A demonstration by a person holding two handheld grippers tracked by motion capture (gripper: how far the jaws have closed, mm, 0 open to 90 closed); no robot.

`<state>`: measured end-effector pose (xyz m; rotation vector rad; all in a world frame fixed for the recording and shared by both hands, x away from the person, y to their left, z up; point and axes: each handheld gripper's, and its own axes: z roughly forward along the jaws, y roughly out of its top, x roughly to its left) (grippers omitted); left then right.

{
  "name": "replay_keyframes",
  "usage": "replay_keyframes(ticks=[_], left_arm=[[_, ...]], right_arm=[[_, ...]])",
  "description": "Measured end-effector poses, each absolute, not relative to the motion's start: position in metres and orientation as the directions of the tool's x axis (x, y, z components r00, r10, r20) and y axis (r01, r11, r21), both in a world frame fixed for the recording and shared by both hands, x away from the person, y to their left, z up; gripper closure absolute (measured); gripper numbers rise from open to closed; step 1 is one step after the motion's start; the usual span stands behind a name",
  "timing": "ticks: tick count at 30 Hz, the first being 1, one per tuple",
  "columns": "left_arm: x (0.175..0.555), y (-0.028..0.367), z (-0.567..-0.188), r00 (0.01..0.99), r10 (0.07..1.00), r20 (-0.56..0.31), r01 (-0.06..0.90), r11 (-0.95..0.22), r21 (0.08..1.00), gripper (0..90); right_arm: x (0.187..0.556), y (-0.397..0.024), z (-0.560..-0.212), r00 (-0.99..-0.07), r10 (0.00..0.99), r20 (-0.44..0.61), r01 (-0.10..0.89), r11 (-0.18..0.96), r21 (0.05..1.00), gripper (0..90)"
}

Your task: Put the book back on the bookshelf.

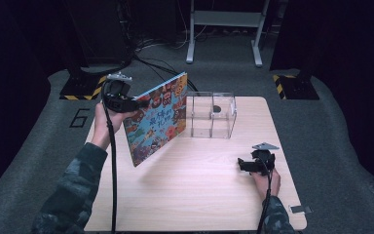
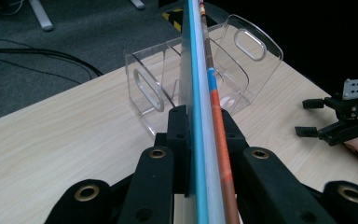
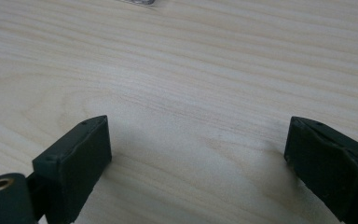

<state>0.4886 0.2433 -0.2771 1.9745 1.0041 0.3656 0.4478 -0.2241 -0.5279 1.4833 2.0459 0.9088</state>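
- Your left gripper pinched the picture book at its edge — thin, stiff, probably light and slick-covered.
- Your right gripper stood spread over the table.

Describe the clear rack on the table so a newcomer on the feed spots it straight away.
Start at the pale wooden table and look to its far edge, near the middle. There stands the clear plastic rack, a see-through box split by dividers, with slot handles in its end walls. It is the one transparent thing there; the picture book beside it is colourful and clamped in the left gripper.
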Motion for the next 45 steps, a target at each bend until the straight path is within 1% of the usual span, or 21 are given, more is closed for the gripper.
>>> replay_keyframes(ticks=[5,15,17,25,30,37,45], left_arm=[[0.493,0.238,-0.275,0.62,0.775,-0.125,0.504,-0.271,0.82,80.2],[0.501,0.225,-0.275,0.599,0.794,-0.106,0.485,-0.254,0.837,80.2],[0.503,0.224,-0.276,0.592,0.798,-0.116,0.486,-0.238,0.841,80.2],[0.502,0.214,-0.284,0.542,0.829,-0.139,0.48,-0.17,0.861,80.1],[0.498,0.203,-0.288,0.533,0.842,-0.085,0.452,-0.198,0.87,80.1],[0.499,0.199,-0.3,0.507,0.855,-0.105,0.447,-0.157,0.88,80.1],[0.497,0.189,-0.315,0.477,0.873,-0.1,0.427,-0.131,0.895,79.9]], right_arm=[[0.448,-0.224,-0.528,-0.319,0.948,0.02,0.65,0.203,0.733,6.7],[0.448,-0.225,-0.528,-0.322,0.947,0.019,0.647,0.205,0.735,6.9],[0.448,-0.225,-0.528,-0.322,0.947,0.019,0.647,0.205,0.735,6.9],[0.448,-0.225,-0.528,-0.322,0.947,0.018,0.646,0.205,0.735,7.0],[0.448,-0.225,-0.528,-0.321,0.947,0.018,0.646,0.206,0.736,7.1],[0.448,-0.224,-0.528,-0.318,0.948,0.021,0.648,0.201,0.735,7.3],[0.447,-0.224,-0.528,-0.319,0.948,0.021,0.651,0.203,0.732,7.7]])
